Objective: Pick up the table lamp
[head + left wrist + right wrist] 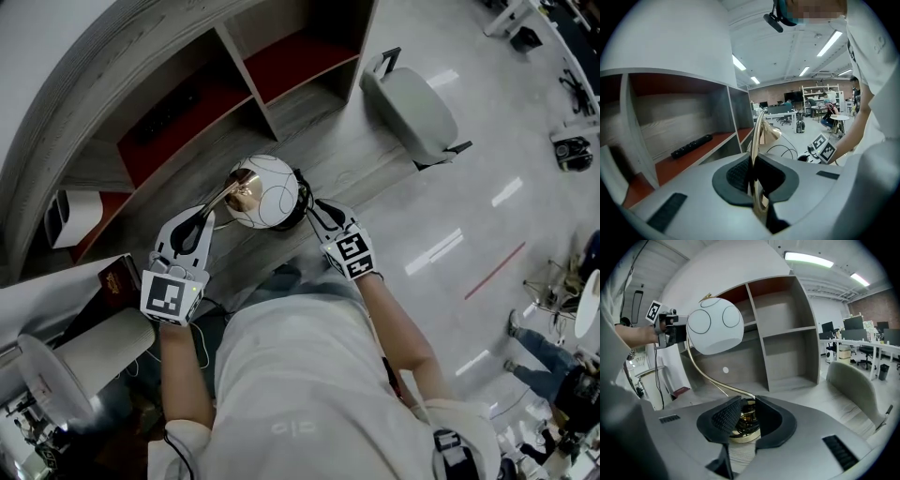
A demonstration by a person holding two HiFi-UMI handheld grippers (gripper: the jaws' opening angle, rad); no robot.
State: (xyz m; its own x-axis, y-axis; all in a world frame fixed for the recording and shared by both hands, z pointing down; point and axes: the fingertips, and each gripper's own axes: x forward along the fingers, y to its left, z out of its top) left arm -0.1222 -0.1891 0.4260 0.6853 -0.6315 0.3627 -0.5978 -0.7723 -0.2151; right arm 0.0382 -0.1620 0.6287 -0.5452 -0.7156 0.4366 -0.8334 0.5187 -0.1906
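The table lamp has a white globe shade on a thin curved brass arm. My left gripper is shut on that brass arm close to the shade, which stands to its right. The lamp's round brass base, with a dark cord coiled on it, lies between and just beyond the jaws of my right gripper. Those jaws stand apart and the pads do not press on it. Whether the base rests on the grey wooden surface I cannot tell.
A curved grey shelf unit with red-lined compartments stands behind the lamp. A black remote control lies in one compartment. A grey chair sits on the shiny floor at the right. A dark red book lies at the left.
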